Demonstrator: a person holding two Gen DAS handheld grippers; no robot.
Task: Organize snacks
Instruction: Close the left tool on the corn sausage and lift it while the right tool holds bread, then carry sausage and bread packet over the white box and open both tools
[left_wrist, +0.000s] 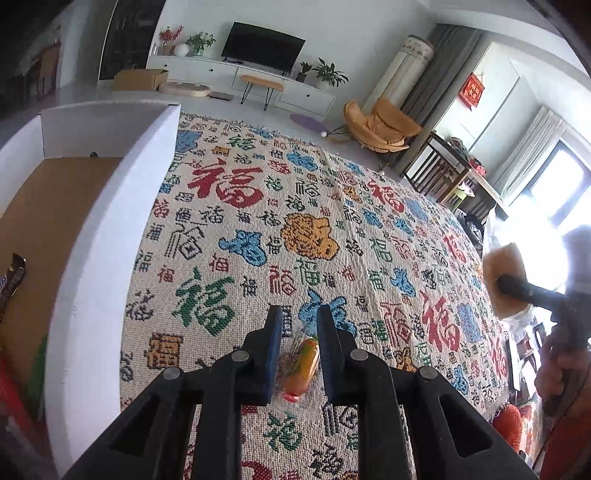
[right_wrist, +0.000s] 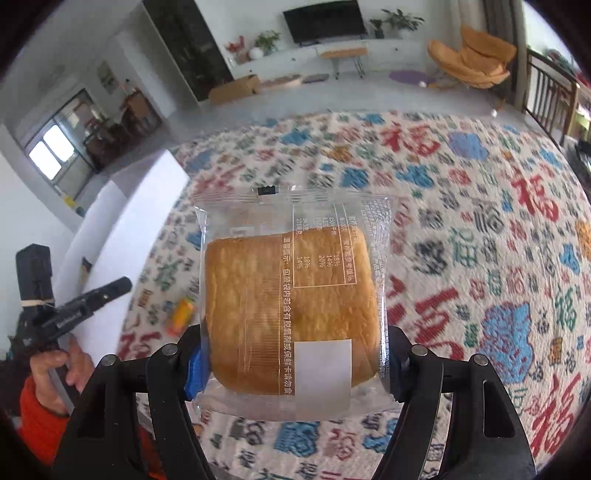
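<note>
My right gripper (right_wrist: 295, 363) is shut on a clear-wrapped square bread packet (right_wrist: 291, 306), held above the patterned cloth; the packet also shows at the right of the left wrist view (left_wrist: 504, 280). My left gripper (left_wrist: 299, 314) is open, its blue-padded fingers on either side of a small orange wrapped snack (left_wrist: 301, 363) lying on the cloth; the same snack shows in the right wrist view (right_wrist: 181, 315). A white cardboard box (left_wrist: 107, 258) stands at the left with a brown floor and a dark wrapped snack (left_wrist: 11, 284) inside.
The table is covered by a cloth (left_wrist: 332, 221) with red, blue and green characters. The box also shows in the right wrist view (right_wrist: 125, 236). Beyond the table are a TV cabinet (left_wrist: 258, 77), an orange chair (left_wrist: 380, 125) and a wooden rack (left_wrist: 443, 173).
</note>
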